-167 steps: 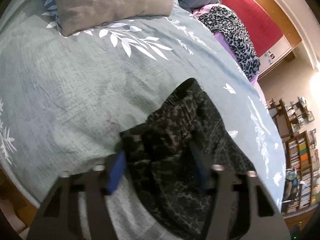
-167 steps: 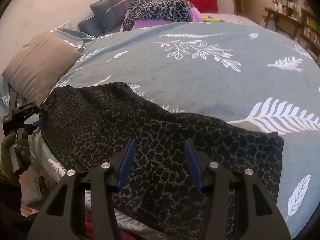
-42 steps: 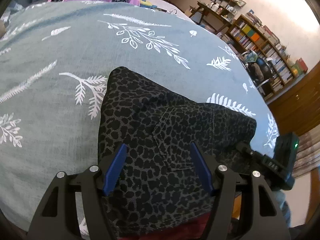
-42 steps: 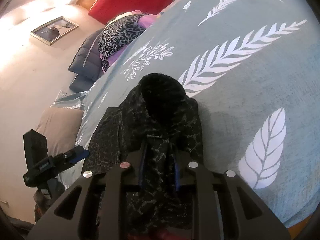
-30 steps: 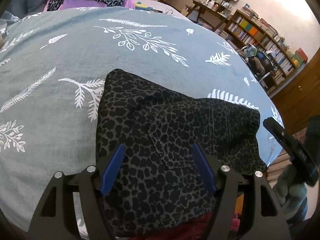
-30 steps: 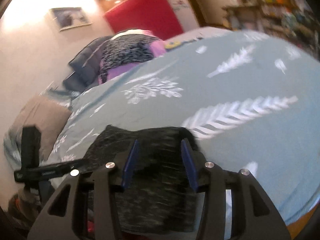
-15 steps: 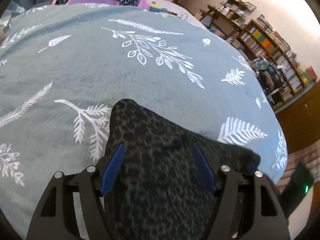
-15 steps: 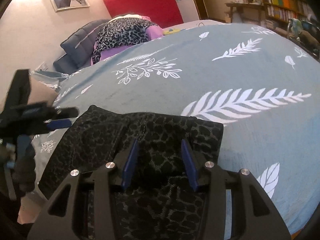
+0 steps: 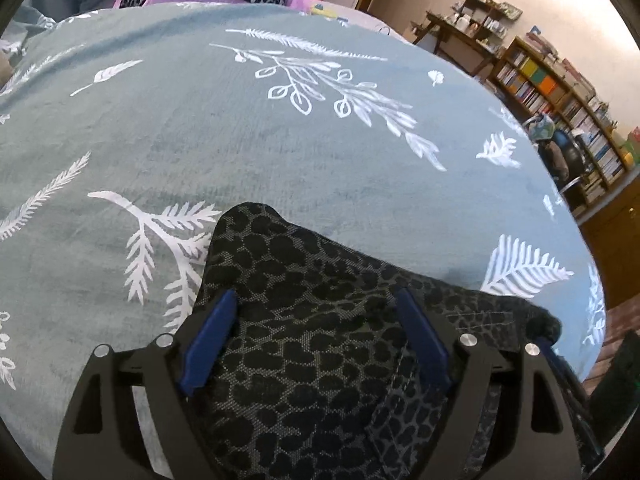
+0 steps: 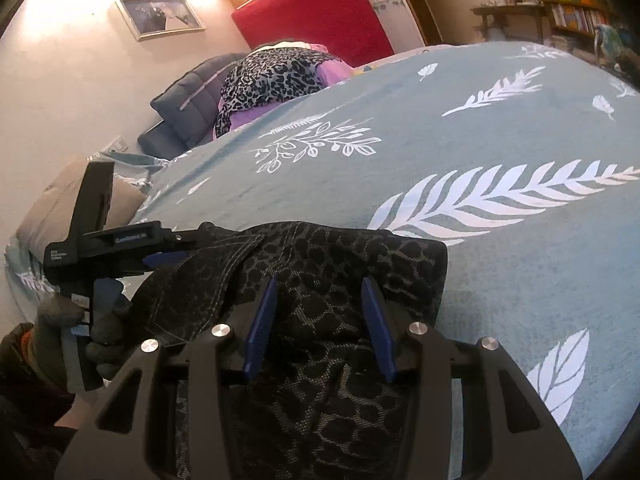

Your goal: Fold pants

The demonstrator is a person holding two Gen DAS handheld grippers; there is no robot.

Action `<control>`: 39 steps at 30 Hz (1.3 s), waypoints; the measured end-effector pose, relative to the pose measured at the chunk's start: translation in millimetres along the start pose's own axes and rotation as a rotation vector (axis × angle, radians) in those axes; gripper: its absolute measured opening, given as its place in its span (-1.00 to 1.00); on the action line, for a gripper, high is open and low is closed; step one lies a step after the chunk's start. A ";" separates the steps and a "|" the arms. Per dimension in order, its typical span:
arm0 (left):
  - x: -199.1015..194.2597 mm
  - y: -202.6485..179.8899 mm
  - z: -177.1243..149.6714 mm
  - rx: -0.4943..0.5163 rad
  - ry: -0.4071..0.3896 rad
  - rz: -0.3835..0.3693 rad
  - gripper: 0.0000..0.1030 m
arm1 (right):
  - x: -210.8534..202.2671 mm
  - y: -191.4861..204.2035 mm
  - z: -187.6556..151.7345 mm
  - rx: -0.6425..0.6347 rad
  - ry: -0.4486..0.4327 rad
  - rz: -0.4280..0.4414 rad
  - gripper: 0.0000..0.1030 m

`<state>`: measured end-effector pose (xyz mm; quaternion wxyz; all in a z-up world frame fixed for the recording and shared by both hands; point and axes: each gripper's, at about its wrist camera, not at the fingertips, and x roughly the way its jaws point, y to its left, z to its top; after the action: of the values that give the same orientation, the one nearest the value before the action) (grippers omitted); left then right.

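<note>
Two hand-held grippers hang low over the leopard-print pants (image 9: pixel 304 344), which lie as a compact folded stack at the near edge of the bed. The left gripper (image 9: pixel 316 332) has its jaws opening; the stack's near-left part lies beneath and between the blue fingers (image 9: pixel 210 336), which do not press on it, so nothing is held. The right gripper (image 10: pixel 318 320) stands part open above the stack's right portion; cloth shows between its fingers, but no pinch is visible. In the right wrist view the left gripper's tip sits at the stack's left edge, gripped by a gloved hand (image 10: pixel 80 328); this placement suggests that each tool is set at one side to release, flatten or square the fold. The task appears close to complete. The stack rests on a grey-green bedspread (image 9: pixel 280 152) printed with white leaves and ferns. Farther along lie a tan pillow (image 10: pixel 52 204), a dark quilted cushion (image 10: pixel 196 96) and a leopard-print throw (image 10: pixel 272 76) over purple cloth. Beyond stand a red headboard (image 10: pixel 308 12), a framed picture (image 10: pixel 160 16) and bookshelves (image 9: pixel 560 96).
</note>
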<state>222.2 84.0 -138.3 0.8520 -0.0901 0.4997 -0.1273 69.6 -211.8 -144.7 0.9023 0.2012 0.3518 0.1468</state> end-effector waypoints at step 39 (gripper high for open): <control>-30.9 45.9 -37.8 -0.005 0.141 -0.109 0.83 | -10.6 -30.6 -11.9 0.208 0.201 0.080 0.67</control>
<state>180.4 136.2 -143.9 0.8062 -0.1099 0.5533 -0.1785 57.6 -239.8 -160.8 0.8302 0.2917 0.4455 0.1649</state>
